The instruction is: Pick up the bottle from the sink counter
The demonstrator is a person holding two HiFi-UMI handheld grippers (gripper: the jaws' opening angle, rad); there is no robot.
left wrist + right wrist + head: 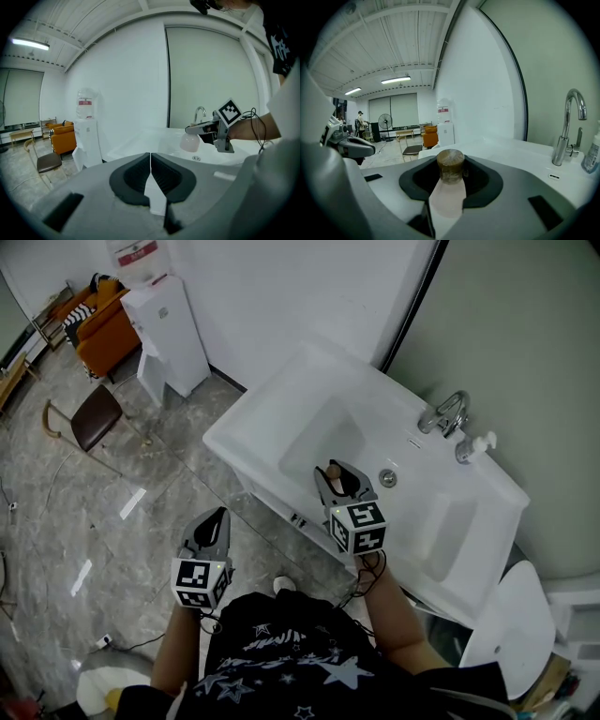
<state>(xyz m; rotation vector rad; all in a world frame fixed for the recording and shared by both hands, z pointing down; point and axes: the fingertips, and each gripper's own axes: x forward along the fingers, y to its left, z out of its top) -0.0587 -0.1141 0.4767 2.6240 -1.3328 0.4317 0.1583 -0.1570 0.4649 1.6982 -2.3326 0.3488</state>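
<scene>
My right gripper [336, 480] is shut on a small bottle [448, 193] with a pale pink body and a brown round cap [450, 164]. The bottle lies along the jaws, cap pointing forward, held in the air over the white sink counter [441, 521]. In the left gripper view the same bottle [190, 142] hangs from the right gripper [202, 127] above the basin. My left gripper [218, 516] is lower and to the left, off the counter over the floor. Its jaws [150, 174] are shut together with nothing between them.
A chrome faucet [450, 413] and a soap dispenser [472, 446] stand at the counter's back edge, with the drain [388, 478] in the basin. A white water dispenser [169, 334], a brown chair [89, 418] and an orange sofa [98, 324] are across the tiled floor.
</scene>
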